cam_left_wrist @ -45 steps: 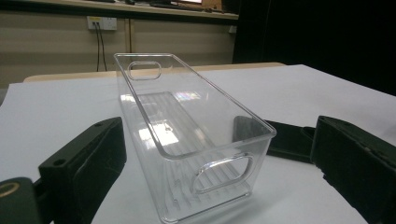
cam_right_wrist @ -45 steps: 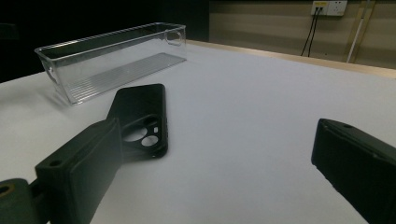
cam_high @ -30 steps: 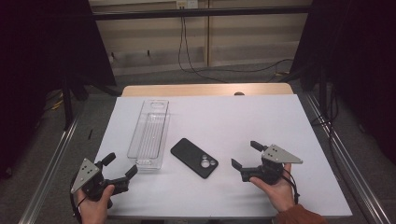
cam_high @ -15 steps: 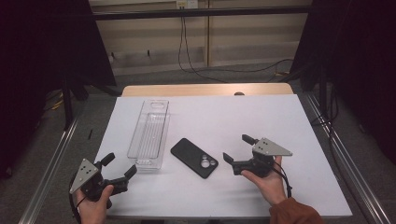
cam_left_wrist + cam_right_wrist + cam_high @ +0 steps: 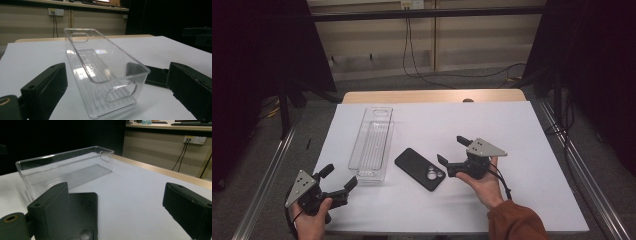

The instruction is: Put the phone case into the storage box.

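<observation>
A black phone (image 5: 420,169) lies camera side up in the middle of the white table (image 5: 517,125). Left of it stands a long clear plastic tray (image 5: 372,142), empty. My right gripper (image 5: 451,150) is open just right of the phone, its jaws pointing at it. In the right gripper view the phone (image 5: 82,215) lies by the left jaw of the open gripper (image 5: 117,195), with the tray (image 5: 67,172) behind. My left gripper (image 5: 340,177) is open near the tray's near end. The left gripper view has the tray (image 5: 105,75) between the open jaws and the phone (image 5: 155,75) beyond it.
A wooden strip (image 5: 432,96) runs along the table's far edge, and metal rails (image 5: 262,180) flank both sides. Cables (image 5: 412,55) hang on the back wall. The right half of the table is bare white surface.
My right gripper has moved left, up to the phone's right edge. The left gripper, the tray and the phone have stayed where they were.
</observation>
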{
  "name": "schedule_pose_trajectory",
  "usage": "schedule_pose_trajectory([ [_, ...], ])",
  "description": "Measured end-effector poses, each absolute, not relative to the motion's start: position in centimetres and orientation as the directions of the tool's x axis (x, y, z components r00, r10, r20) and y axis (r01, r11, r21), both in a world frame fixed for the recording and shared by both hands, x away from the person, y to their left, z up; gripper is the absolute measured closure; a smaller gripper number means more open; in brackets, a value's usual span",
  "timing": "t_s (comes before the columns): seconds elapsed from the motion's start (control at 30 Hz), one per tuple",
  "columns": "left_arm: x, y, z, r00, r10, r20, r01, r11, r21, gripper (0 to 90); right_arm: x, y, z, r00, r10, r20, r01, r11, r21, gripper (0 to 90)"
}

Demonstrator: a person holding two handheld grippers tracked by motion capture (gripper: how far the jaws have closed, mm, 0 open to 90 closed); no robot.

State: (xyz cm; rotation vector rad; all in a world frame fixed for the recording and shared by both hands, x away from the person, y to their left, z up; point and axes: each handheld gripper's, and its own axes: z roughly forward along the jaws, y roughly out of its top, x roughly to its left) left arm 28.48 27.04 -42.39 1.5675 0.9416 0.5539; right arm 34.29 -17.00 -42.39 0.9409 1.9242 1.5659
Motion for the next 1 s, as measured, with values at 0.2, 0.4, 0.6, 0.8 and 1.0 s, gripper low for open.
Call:
schedule_pose_trajectory([
  [0.2,28.5,27.1,-42.4,0.563,0.812,-0.153,0.266,-0.003,0.964,3.5,35.7,-15.5,-42.0,-0.664,0.745,0.058,0.210,0.111,0.971,6.5],
  [0.4,28.5,27.1,-42.4,0.564,0.812,-0.150,0.267,-0.007,0.964,3.4,36.9,-14.6,-41.7,-0.667,0.743,0.049,0.208,0.124,0.970,10.7],
  [0.6,28.5,27.1,-42.4,0.563,0.813,-0.151,0.268,-0.006,0.963,3.5,38.0,-14.2,-41.9,-0.664,0.745,0.057,0.219,0.121,0.968,21.0],
  [0.8,28.5,27.1,-42.4,0.562,0.812,-0.153,0.269,-0.005,0.963,3.5,39.2,-13.9,-42.1,-0.674,0.736,0.070,0.271,0.158,0.950,32.6],
  [1.0,28.5,27.1,-42.4,0.564,0.812,-0.151,0.269,-0.007,0.963,3.5,40.1,-13.4,-41.8,-0.697,0.711,0.095,0.315,0.185,0.931,52.2],
])
